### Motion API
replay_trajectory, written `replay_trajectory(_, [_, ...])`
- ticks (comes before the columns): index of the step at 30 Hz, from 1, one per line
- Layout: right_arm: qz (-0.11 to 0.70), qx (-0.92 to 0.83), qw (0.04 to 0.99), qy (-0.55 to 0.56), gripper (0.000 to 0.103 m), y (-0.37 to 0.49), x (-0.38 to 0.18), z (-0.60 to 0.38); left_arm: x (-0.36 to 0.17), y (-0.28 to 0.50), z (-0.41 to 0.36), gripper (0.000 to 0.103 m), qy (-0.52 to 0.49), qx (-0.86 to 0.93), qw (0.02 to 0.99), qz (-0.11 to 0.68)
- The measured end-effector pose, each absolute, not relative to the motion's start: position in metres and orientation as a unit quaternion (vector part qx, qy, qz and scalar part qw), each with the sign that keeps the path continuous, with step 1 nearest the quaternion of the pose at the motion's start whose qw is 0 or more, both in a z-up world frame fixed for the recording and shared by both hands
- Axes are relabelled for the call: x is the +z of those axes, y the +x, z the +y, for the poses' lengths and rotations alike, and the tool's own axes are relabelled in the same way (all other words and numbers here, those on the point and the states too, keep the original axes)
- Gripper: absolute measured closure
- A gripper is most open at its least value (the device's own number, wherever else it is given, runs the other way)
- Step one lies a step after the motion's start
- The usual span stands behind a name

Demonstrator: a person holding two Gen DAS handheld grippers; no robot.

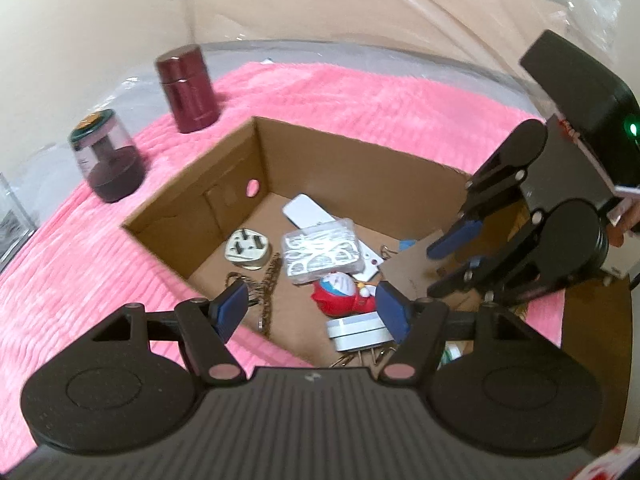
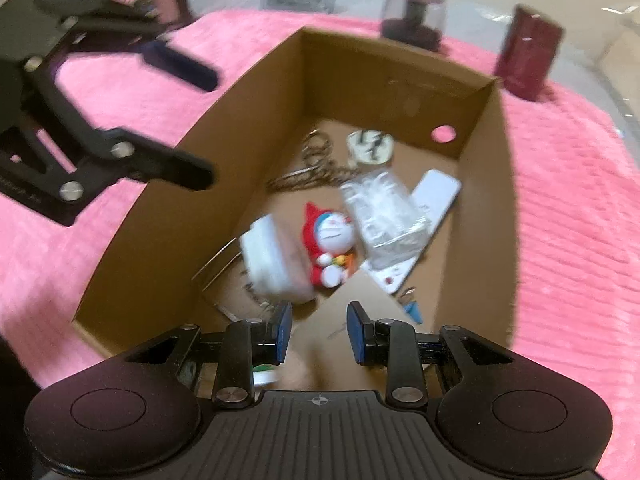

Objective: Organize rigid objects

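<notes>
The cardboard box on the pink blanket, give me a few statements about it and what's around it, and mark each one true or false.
1. A red and blue cat figurine lies inside the cardboard box. True.
2. The dark red canister stands inside the box. False: it stands outside, on the pink blanket.
3. A white plug lies in the box. True.
4. The left gripper holds the figurine. False: nothing is between its opening jaws.
5. The box has a lid on. False: its top is open.

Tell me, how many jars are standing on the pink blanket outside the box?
2: a dark red jar by the box's far corner, and a clear green-lidded jar beside it. More may be hidden.
</notes>
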State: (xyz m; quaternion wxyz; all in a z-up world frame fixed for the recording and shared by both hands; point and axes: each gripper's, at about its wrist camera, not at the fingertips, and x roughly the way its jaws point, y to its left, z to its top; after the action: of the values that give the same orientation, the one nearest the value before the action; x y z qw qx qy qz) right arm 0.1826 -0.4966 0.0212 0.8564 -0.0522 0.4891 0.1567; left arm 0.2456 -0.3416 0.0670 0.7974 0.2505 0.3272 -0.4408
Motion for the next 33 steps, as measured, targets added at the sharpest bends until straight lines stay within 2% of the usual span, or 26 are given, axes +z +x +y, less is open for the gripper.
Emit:
replay_trajectory(5, [0.454,0.130,0.881,-0.015,0.071,0.168,0.040,-0.509,0.078,0.237,-0.315,0.033,0.191,-0.419,0.828,0.320])
replay_trajectory(7, [0.438,0.123,0.891,-0.004,0.058,0.158,0.048,-0.510,0.082,0.231,-0.305,0.032,0.169,-0.409,0.839,0.317])
replay_trajectory(9, [0.421,0.118,0.899,0.005,0.053,0.147,0.057,-0.510,0.087,0.224,-0.296,0.030,0.149,-0.398,0.850,0.312])
replay_trajectory(20, [0.348,0.065,0.930,0.097,0.042,0.076,0.086,-0.518,0.104,0.160,-0.241,0.018,0.065,-0.327,0.902,0.275])
replay_trajectory(26, [0.335,0.042,0.932,0.135,0.037,0.038,0.084,-0.518,0.100,0.122,-0.220,0.010,0.028,-0.292,0.915,0.277])
replay_trajectory(33, [0.321,0.037,0.934,0.151,0.029,0.005,0.082,-0.508,0.092,0.088,-0.207,0.006,-0.001,-0.261,0.919,0.294])
